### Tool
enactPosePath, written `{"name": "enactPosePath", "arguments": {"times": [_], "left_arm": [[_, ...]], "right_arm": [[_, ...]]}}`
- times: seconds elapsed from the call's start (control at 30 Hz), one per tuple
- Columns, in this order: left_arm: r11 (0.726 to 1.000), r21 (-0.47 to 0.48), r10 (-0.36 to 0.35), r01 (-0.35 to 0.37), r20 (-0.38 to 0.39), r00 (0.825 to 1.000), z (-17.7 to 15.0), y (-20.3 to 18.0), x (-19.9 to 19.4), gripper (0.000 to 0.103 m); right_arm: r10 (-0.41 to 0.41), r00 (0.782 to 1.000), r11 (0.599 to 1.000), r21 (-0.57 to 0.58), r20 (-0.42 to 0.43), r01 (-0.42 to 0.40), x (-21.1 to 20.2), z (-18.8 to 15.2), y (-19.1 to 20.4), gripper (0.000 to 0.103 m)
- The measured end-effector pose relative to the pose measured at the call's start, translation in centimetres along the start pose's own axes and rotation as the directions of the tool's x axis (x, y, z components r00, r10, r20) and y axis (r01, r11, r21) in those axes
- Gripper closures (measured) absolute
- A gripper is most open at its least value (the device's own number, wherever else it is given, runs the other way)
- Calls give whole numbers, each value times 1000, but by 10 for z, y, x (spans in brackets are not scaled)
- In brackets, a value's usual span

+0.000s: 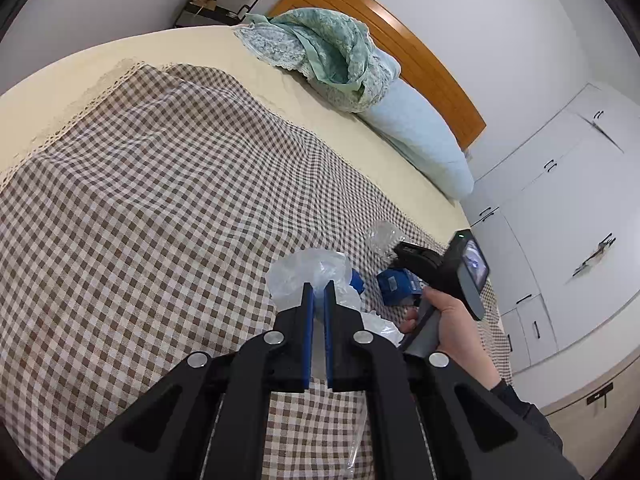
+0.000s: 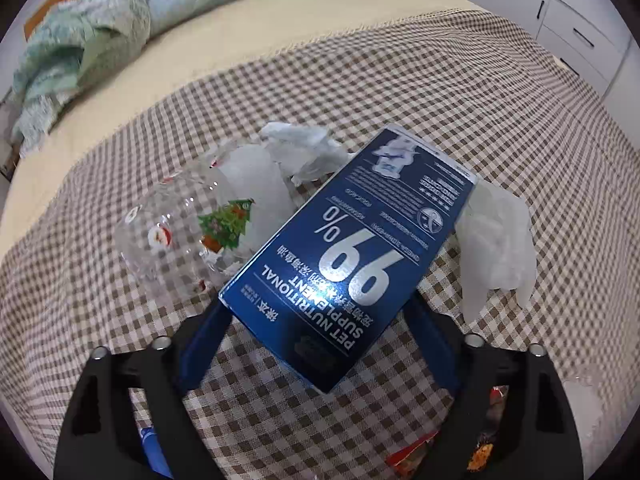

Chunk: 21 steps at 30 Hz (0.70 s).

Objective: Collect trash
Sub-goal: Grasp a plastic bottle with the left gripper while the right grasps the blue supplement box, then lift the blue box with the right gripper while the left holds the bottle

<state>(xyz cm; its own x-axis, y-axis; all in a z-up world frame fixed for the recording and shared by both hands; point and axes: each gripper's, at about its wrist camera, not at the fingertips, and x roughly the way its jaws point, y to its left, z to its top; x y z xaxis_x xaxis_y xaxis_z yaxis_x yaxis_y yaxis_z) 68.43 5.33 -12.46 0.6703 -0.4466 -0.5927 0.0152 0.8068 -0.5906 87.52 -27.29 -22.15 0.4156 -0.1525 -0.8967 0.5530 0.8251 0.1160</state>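
Note:
My left gripper [image 1: 319,285] is shut on a thin clear plastic bag [image 1: 308,276], held above the checked bedspread [image 1: 160,184]. My right gripper [image 2: 316,300] is shut on a blue "Pet Nutritional Supplement" box [image 2: 348,252], its fingers [image 2: 204,344] pressing the box's two sides. The box also shows in the left wrist view [image 1: 396,286], with the right gripper [image 1: 408,260] over it. Beyond the box lie a clear Christmas-print plastic wrapper [image 2: 188,224], a crumpled white tissue [image 2: 304,148] and a white disposable glove [image 2: 496,248].
A green lace blanket [image 1: 328,52] and a pale blue pillow [image 1: 420,136] lie at the wooden headboard [image 1: 400,36]. White cabinets [image 1: 568,216] stand past the bed's right edge. Colourful snack wrappers [image 2: 480,448] show below my right gripper.

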Motion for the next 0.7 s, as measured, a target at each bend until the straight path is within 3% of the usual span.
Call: {"name": "enactPosePath", "arguments": {"times": [0.2, 0.33, 0.4, 0.5, 0.57, 0.63, 0.7], "left_arm": [[1000, 1, 1, -1, 1, 1000, 0, -1, 2, 101], [1000, 16, 16, -16, 8, 1000, -1, -5, 3, 101], [1000, 26, 12, -12, 9, 1000, -3, -9, 1, 101], [998, 63, 26, -27, 19, 999, -8, -19, -5, 101], [996, 82, 27, -29, 22, 999, -11, -25, -8, 101], [994, 103, 32, -35, 26, 999, -16, -33, -11, 101], [993, 116, 33, -36, 27, 999, -20, -37, -13, 101]], "right_arm": [[150, 988, 985, -95, 28, -147, -50, -5, -23, 37], [309, 950, 932, -212, 50, -293, -114, -27, -42, 37], [406, 913, 875, -311, 52, -371, -156, -51, -52, 37], [454, 890, 805, -446, 39, -391, -201, -94, -68, 36], [464, 886, 743, -551, 16, -380, -225, -143, -84, 36], [495, 868, 648, -647, -43, -402, -233, -189, -92, 36], [458, 885, 561, -744, -85, -362, -230, -238, -95, 36]]}}
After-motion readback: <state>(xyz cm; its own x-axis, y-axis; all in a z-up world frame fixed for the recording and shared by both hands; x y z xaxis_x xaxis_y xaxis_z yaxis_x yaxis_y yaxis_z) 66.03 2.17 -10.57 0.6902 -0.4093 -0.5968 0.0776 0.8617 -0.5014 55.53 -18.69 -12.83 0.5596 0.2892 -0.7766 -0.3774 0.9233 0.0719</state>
